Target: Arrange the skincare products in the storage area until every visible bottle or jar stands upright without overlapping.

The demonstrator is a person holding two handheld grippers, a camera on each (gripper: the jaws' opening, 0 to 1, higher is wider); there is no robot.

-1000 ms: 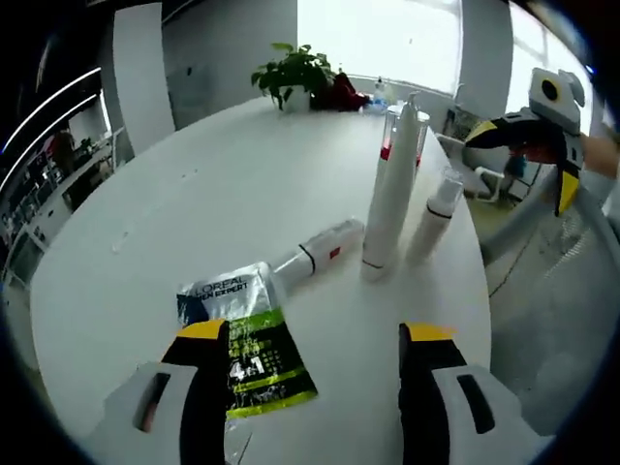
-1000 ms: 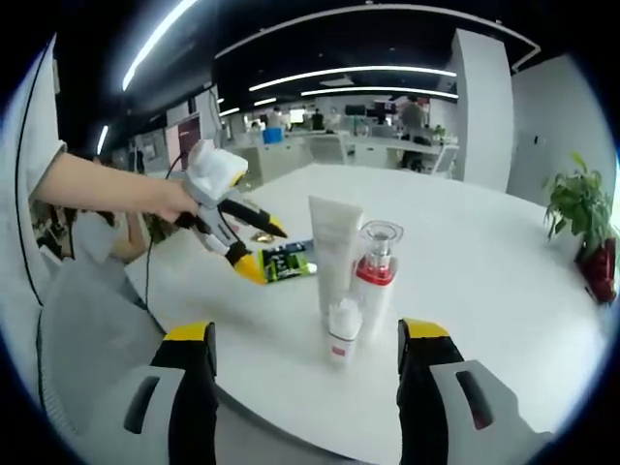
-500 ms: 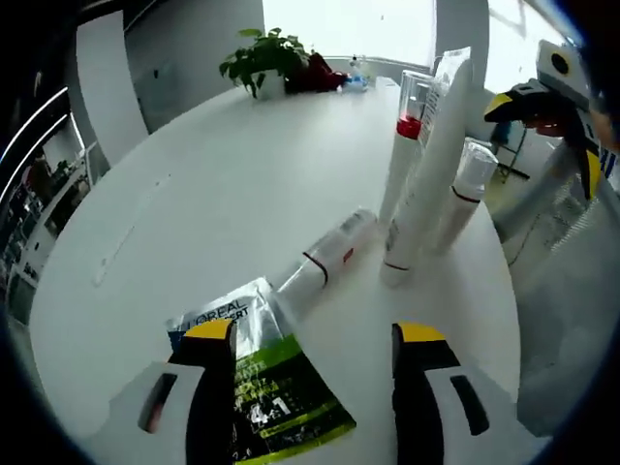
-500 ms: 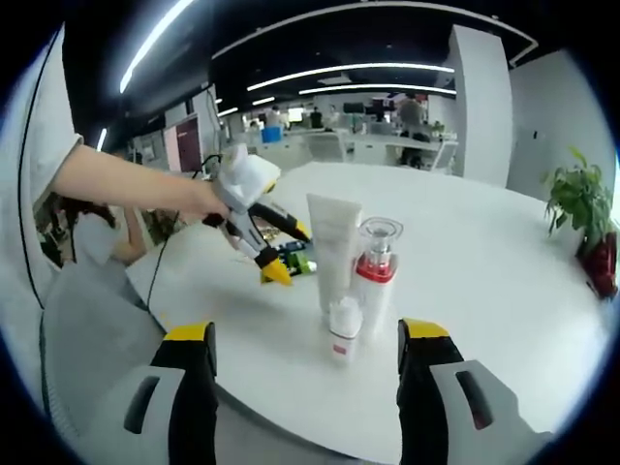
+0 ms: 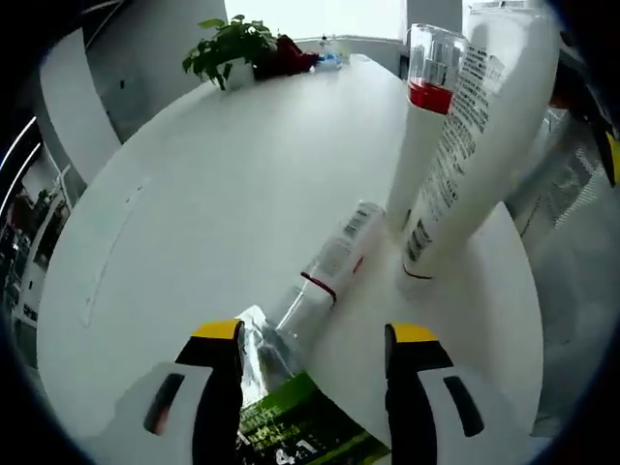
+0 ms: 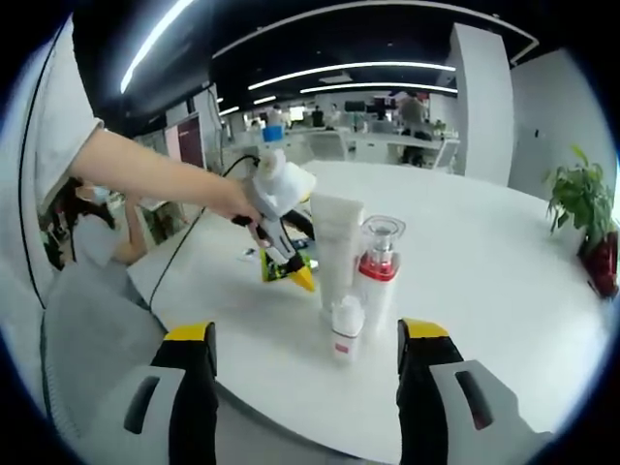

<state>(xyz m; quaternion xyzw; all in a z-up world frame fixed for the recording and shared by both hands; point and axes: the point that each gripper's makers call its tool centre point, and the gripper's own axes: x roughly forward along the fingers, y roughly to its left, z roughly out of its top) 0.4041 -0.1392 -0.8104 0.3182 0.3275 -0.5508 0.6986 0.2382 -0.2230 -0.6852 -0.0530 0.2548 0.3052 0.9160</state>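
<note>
You are working at a round white table [image 5: 223,194]. In the left gripper view, your left gripper [image 5: 312,334] has its jaws wide apart and holds nothing. Between and just beyond those jaws lies a slim white tube with a red band [image 5: 329,271], flat on its side, its capped end toward the gripper. A crinkled green and silver sachet [image 5: 291,426] lies flat at the near edge, partly under the left jaw, and seems to touch the tube's near end. To the right stand two upright items close together: a tall white squeeze tube [image 5: 470,145] with small print, and just behind it a white pump bottle with a red collar and clear cap [image 5: 426,116]. A potted plant [image 5: 228,48] sits at the table's far edge.

In the right gripper view, your right gripper [image 6: 305,339] is also wide open and empty, held short of the table's near edge. Ahead of it a small white bottle [image 6: 344,329] stands upright in front of the squeeze tube [image 6: 336,247] and the pump bottle [image 6: 376,266]. Your left gripper [image 6: 291,271] reaches in from the left, tips down over the sachet [image 6: 283,263].
</note>
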